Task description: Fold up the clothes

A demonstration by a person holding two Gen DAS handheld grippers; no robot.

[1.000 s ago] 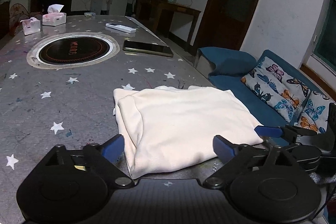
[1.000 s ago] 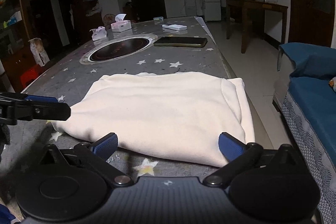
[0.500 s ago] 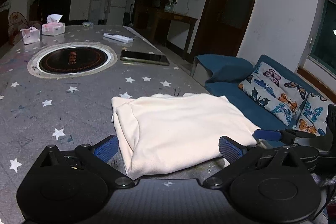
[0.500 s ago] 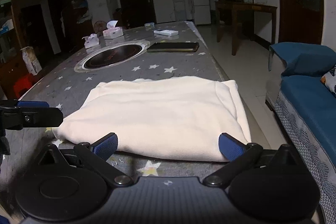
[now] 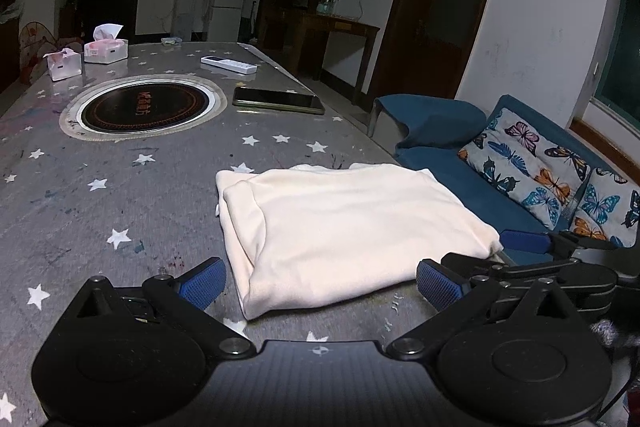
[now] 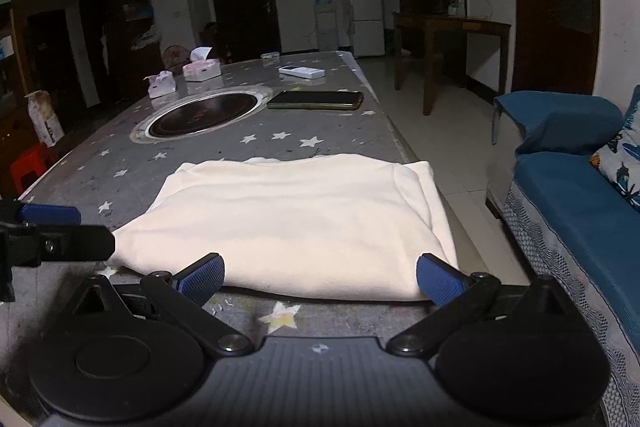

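Note:
A cream garment (image 5: 344,223) lies folded into a flat rectangle on the grey star-patterned table (image 5: 120,195). It also shows in the right wrist view (image 6: 296,215). My left gripper (image 5: 320,285) is open and empty, just short of the garment's near edge. My right gripper (image 6: 320,277) is open and empty, at the garment's near edge, jaws wide apart. The right gripper's blue fingertip (image 5: 524,241) shows beside the garment's right corner in the left wrist view. The left gripper's fingertip (image 6: 48,215) shows at the garment's left corner.
A round inset cooktop (image 5: 144,107), a dark phone (image 5: 278,100), a white remote (image 5: 229,64) and two tissue boxes (image 5: 105,49) lie farther back on the table. A blue sofa (image 5: 480,163) with butterfly cushions stands to the right of the table's edge.
Both grippers have drawn back and risen slightly from the folded garment. The garment has not moved. Both stay open.

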